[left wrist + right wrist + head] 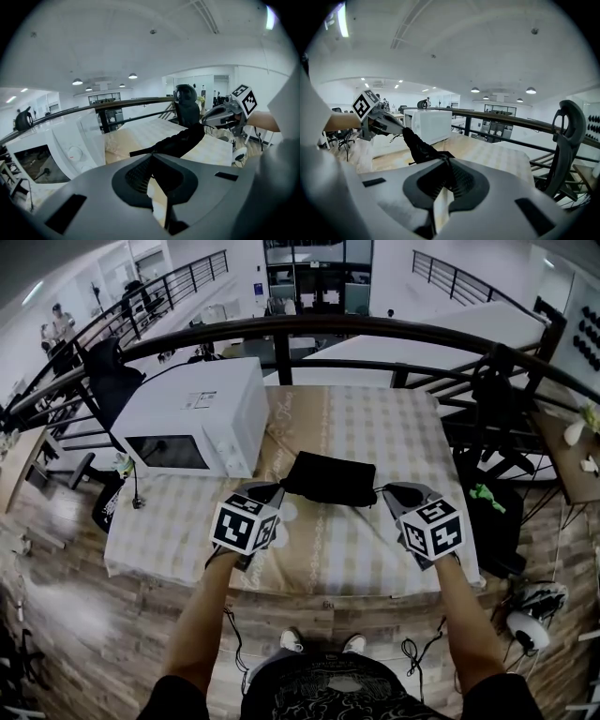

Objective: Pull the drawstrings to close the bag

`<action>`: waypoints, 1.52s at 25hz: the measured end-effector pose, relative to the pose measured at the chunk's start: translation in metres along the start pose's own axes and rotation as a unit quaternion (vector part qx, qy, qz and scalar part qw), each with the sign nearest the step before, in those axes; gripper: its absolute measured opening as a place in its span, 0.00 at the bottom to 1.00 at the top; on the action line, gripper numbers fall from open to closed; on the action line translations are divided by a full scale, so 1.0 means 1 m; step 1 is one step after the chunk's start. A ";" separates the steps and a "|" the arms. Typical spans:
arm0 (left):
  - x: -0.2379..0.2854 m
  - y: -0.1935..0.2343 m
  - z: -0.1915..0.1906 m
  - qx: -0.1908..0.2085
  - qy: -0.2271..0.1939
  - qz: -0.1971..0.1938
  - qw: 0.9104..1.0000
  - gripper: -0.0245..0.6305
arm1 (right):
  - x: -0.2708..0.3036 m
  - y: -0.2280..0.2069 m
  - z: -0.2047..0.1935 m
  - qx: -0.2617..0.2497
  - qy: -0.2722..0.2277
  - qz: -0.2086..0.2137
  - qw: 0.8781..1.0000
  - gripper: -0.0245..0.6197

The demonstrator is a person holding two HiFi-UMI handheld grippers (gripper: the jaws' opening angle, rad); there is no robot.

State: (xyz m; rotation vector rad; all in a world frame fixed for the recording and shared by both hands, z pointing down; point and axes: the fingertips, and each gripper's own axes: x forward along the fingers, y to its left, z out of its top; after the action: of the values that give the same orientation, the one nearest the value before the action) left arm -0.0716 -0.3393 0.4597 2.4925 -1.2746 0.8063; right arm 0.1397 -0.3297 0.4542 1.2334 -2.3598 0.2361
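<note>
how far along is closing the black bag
Done: the left claw and right claw are each shut on a black drawstring. In hand: the small black fabric bag is stretched between them, its mouth looking gathered. Left: whether it is fully cinched isn't clear.

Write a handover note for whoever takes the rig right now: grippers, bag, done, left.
Left gripper: shut on the left drawstring.
Right gripper: shut on the right drawstring.
Black drawstring bag: stretched between both grippers over the checked tablecloth, near the microwave; it looks lifted off the cloth.
Done: both strings gripped and taut.
Left: pull apart further if the mouth is not fully cinched; I cannot tell from here.
</note>
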 end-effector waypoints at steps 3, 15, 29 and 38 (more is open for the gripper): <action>-0.009 0.003 0.021 -0.009 -0.029 0.013 0.999 0.08 | -0.005 -0.006 0.017 0.005 -0.020 -0.011 1.000 0.07; -0.047 0.014 0.092 -0.011 -0.114 0.064 0.991 0.07 | -0.022 -0.016 0.085 -0.006 -0.084 -0.041 0.996 0.07; -0.086 0.021 0.147 -0.048 -0.198 0.087 0.975 0.07 | -0.052 -0.024 0.154 0.006 -0.172 -0.077 0.982 0.07; -0.095 0.027 0.149 -0.059 -0.206 0.094 0.972 0.07 | -0.065 -0.035 0.159 0.042 -0.201 -0.097 0.974 0.07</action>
State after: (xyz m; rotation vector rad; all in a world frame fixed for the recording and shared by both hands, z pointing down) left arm -0.0831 -0.3559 0.2825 2.5520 -1.6546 0.2349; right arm 0.1485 -0.3590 0.2822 1.6755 -2.5559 0.0202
